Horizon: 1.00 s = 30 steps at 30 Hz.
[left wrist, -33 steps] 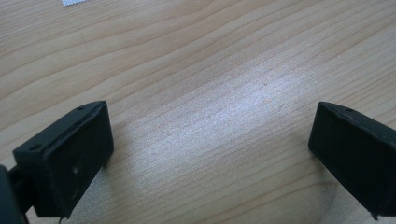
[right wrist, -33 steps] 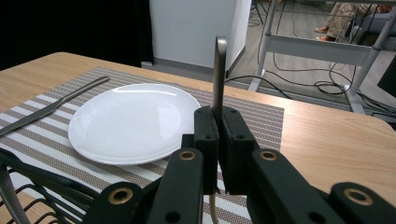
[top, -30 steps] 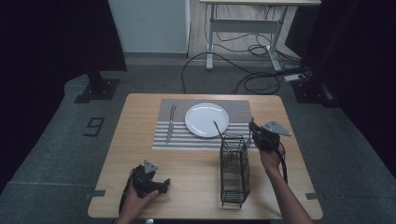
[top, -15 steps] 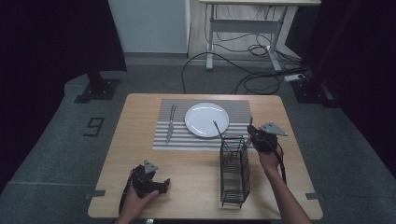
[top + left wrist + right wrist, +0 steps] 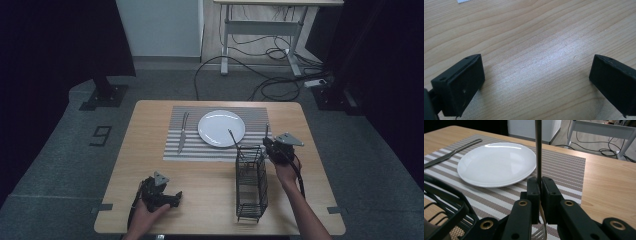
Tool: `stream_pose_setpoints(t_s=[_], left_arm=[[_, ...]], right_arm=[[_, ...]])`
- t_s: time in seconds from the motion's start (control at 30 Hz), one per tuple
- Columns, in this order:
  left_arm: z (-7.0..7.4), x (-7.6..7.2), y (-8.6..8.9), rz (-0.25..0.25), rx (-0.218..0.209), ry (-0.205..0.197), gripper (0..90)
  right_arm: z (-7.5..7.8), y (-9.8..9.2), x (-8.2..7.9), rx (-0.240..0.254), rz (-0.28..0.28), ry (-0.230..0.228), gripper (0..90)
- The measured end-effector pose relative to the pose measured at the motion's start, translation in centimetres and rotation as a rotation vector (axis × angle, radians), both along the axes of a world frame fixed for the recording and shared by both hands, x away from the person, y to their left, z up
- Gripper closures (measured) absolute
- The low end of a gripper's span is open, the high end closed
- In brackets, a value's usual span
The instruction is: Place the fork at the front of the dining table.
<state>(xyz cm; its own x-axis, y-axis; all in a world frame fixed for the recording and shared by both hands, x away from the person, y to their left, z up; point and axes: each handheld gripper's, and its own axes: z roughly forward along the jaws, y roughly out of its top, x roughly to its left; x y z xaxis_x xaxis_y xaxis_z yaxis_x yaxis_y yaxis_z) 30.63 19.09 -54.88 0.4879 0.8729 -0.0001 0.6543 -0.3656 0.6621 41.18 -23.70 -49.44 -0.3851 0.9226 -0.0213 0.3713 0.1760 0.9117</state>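
the only writing that can be read is a large figure "9" (image 5: pixel 102 135) marked on the grey floor to the left of the table; nothing on the table itself carries a brand or label.

the right gripper (image 5: pixel 539 185) has its jaws clamped tight on a thin metal handle, a fork (image 5: pixel 538 150), whose stem rises straight up between them while its tines show just below the jaws at the near edge of the right gripper view. in the high view that right gripper (image 5: pixel 274 145) is held above the right part of the table (image 5: pixel 150 200), just to the right of the far end of the wire basket (image 5: pixel 251 182) and at the near right corner of the striped placemat (image 5: pixel 172 150).

the left gripper (image 5: pixel 536 82) has its jaws spread wide with nothing but bare wood between them. in the high view it (image 5: pixel 170 198) rests low at the near left of the table, well apart from everything else.

the white plate (image 5: pixel 221 128) lies in the middle of the placemat, with a knife (image 5: pixel 182 132) on the mat just to its left. another thin utensil (image 5: pixel 233 138) leans up out of the basket's far end, its tip over the plate's near right rim. the basket stands directly between the near edge of the table and the plate, and its dark rim (image 5: pixel 446 202) crowds the near left of the right gripper view.

beyond the table are a desk frame (image 5: pixel 260 30), loose cables (image 5: pixel 270 75) on the floor and a white cabinet (image 5: pixel 160 25).
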Motion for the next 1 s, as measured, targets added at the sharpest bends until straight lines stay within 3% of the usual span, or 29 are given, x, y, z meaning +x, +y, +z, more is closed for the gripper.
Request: stream_pose_setpoints(t_s=[0.37, 0.6, 0.77, 1.0], left_arm=[[0.0, 0.0, 0.0, 0.000, 0.000, 0.001, 0.0], [0.0, 0.0, 0.0, 0.000, 0.000, 0.001, 0.0], [0.0, 0.0, 0.0, 0.000, -0.001, 0.001, 0.0], [0.0, 0.0, 0.0, 0.000, 0.000, 0.002, 0.0]], right_arm=[[-0.4, 0.1, 0.3, -0.027, -0.003, 0.021, 85.2], [-0.8, -1.0, 1.9, 0.009, -0.042, 0.044, 86.0], [-0.8, -0.6, 2.8, -0.008, -0.016, 0.040, 86.5], [-1.1, -0.4, 3.8, -0.005, -0.023, 0.056, 86.4]])
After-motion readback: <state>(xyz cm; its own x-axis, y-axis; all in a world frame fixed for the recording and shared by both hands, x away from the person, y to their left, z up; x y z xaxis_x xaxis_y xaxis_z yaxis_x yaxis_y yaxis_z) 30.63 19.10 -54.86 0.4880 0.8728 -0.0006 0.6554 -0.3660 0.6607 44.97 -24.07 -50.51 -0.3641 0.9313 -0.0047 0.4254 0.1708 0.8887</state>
